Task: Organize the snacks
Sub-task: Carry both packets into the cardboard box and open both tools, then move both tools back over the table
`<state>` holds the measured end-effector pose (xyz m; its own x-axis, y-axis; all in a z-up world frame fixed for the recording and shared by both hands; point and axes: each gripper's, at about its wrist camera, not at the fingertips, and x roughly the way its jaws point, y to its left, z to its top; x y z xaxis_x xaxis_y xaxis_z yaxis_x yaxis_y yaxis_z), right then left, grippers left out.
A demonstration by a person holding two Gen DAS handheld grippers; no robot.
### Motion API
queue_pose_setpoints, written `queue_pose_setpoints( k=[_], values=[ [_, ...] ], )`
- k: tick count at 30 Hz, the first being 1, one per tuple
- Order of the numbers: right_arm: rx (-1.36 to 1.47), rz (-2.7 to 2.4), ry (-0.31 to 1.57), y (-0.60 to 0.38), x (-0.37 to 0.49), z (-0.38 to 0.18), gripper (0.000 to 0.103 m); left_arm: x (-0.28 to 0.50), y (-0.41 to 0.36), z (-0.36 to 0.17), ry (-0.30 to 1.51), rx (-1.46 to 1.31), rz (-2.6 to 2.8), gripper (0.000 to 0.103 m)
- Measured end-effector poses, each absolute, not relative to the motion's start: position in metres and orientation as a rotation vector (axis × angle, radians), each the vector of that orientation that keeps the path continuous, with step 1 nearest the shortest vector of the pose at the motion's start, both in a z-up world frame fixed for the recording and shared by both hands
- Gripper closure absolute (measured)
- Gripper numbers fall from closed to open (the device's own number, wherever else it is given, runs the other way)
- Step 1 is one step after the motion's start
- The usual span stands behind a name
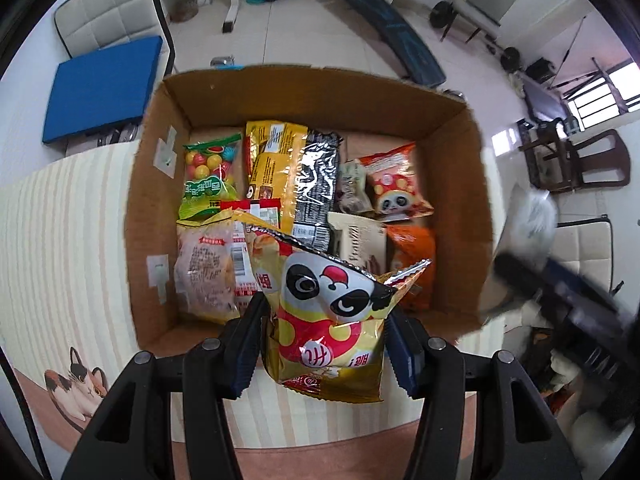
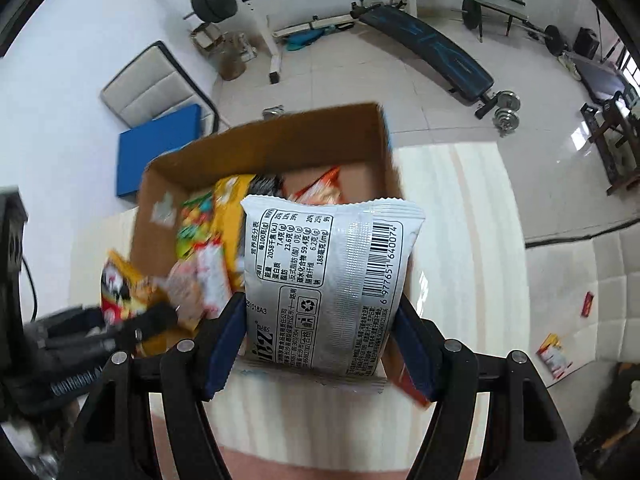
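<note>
My left gripper (image 1: 324, 344) is shut on a yellow and red panda snack bag (image 1: 332, 312), held above the near edge of an open cardboard box (image 1: 160, 216). Several snack packets lie in that box, among them a gumball bag (image 1: 210, 172), a yellow bag (image 1: 276, 164) and a small red panda bag (image 1: 394, 188). In the right wrist view, my right gripper (image 2: 320, 344) is shut on a silver packet with a barcode (image 2: 332, 280), in front of the cardboard box (image 2: 276, 140). The left gripper (image 2: 120, 332) with its panda bag (image 2: 120, 288) shows blurred at the left there.
The box stands on a striped tablecloth (image 1: 68, 240) with a cat print (image 1: 80, 380). A blue pad (image 1: 100, 88) lies on a chair beyond the box. Gym gear, a slanted bench (image 2: 432, 48) and chairs fill the tiled floor behind. Two small packets (image 2: 554, 356) lie at the right.
</note>
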<state>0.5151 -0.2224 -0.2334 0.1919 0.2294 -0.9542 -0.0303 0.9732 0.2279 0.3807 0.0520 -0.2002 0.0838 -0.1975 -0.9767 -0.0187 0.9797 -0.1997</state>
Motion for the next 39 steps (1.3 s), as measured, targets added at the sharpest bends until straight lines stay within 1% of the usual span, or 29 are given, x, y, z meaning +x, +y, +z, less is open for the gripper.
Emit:
queue_pose_setpoints(
  k=[5,9,10,11,13,14,15,27,32,39],
  values=[
    [0.14,0.152,1.382,-0.22,0.558,-0.252,0.03,0.394,0.057,-0.23,1.547,-0.196,-0.112,0.05],
    [0.12,0.142,1.392,-0.214,0.582,-0.267,0.028,0.4,0.057,-0.244,1.589,-0.202,-0.105,0.047],
    [0.112,0.133,1.403,-0.213,0.587,-0.271,0.022,0.403,0.057,-0.248,1.599,-0.219,-0.108,0.045],
    [0.103,0.125,1.405,-0.212,0.59,-0.273,0.01,0.405,0.057,-0.251,1.606,-0.226,-0.11,0.037],
    [0.095,0.12,1.395,-0.211,0.593,-0.274,0.009,0.407,0.057,-0.251,1.596,-0.218,-0.1,0.028],
    [0.098,0.118,1.396,-0.212,0.594,-0.273,0.009,0.407,0.056,-0.25,1.587,-0.21,-0.098,0.019],
    [0.1,0.12,1.395,-0.212,0.594,-0.273,0.009,0.408,0.056,-0.249,1.584,-0.207,-0.096,0.016],
    [0.085,0.137,1.391,-0.215,0.559,-0.263,0.008,0.401,0.061,-0.223,1.516,-0.186,-0.072,0.015],
    [0.069,0.143,1.364,-0.216,0.53,-0.25,0.008,0.389,0.067,-0.199,1.415,-0.178,-0.05,0.015],
    [0.038,0.167,1.329,-0.203,0.483,-0.232,0.008,0.366,0.074,-0.167,1.331,-0.141,-0.007,0.015]
  ],
)
